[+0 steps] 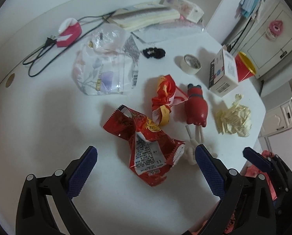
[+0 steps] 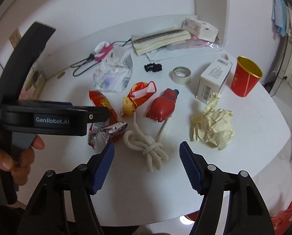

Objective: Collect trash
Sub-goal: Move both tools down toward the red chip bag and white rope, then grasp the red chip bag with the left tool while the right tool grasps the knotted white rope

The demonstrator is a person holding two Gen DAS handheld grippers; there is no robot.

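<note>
Lying between the released left gripper (image 1: 146, 156), red wrapper (image 1: 146, 146); right gripper (image 2: 146, 154) released.

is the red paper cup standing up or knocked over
Standing upright, a little tilted by the lens. The red paper cup rests on its base on the table, its gold-lined mouth facing up beside the white box.

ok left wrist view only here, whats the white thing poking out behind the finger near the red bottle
observer: A white rope, knotted into a loose coil.
operator: is the right gripper open
observer: Yes, the right gripper is open, with the rope lying between its fingertips.
operator: and the red thing behind the box
observer: A red cup, upright, just right of the box.
</note>
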